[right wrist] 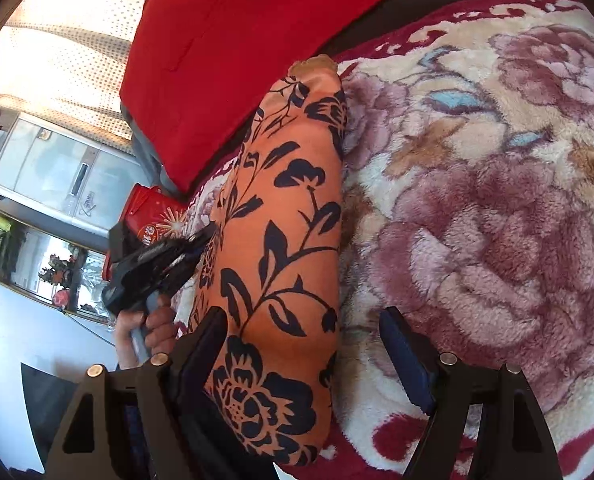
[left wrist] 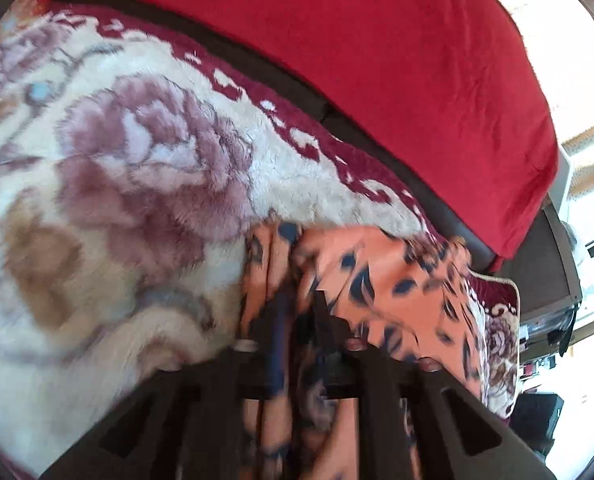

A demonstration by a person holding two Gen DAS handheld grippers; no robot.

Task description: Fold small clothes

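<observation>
On the floral plush blanket (right wrist: 477,208) lies one orange garment (right wrist: 285,240) with dark flowers, folded into a long strip. At our left, the left tool (left wrist: 297,300) is clamped on a bunched edge of it. At our right, the right tool (right wrist: 305,344) stands apart around the near end. We judge the cloth light, soft and limp; corners and hems offer the best hold.

Garment (right wrist: 285,216) on blanket (right wrist: 477,208)
</observation>
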